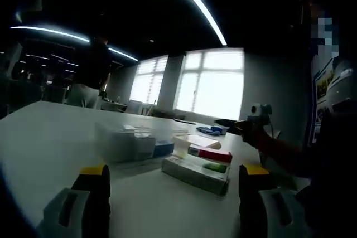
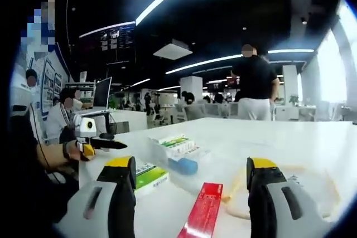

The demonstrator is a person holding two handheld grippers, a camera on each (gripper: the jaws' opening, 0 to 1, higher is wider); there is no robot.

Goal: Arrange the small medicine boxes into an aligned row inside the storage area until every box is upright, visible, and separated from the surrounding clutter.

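Both tools spread, empty: left tool [image 1: 174, 185], right tool [image 2: 191, 179]; approach red box [image 2: 202, 215] squarely, grip narrow sides, stand upright on table [image 2: 290, 137]

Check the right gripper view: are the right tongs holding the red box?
No. The right tongs stand open and empty, and the red box lies flat on the white table between the jaws, untouched.
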